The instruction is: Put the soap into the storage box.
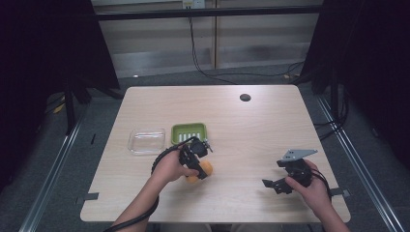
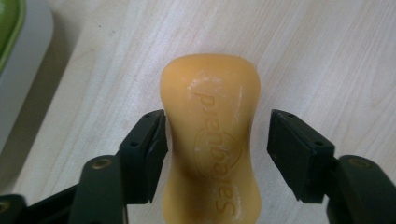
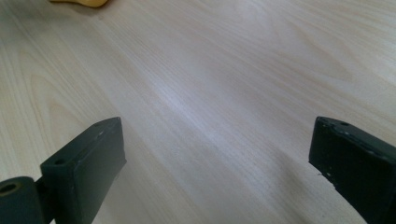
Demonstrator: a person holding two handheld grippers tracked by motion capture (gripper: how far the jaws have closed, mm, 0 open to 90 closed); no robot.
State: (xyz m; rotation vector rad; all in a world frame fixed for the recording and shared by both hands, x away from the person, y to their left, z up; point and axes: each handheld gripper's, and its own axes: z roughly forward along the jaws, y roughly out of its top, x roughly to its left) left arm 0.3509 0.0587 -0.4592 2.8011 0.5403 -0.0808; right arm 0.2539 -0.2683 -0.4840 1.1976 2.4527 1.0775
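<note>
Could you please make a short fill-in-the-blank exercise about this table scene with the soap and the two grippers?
1. The left gripper has its jaws on either side of a bar of soap whose colour is ____.
2. The soap dish with the white ribs is ____ in colour.
3. The clear container lies to the ____ of the soap dish in the high view.
4. The right gripper has its jaws ____, with nothing between them.

Missing words: orange; green; left; open
</note>
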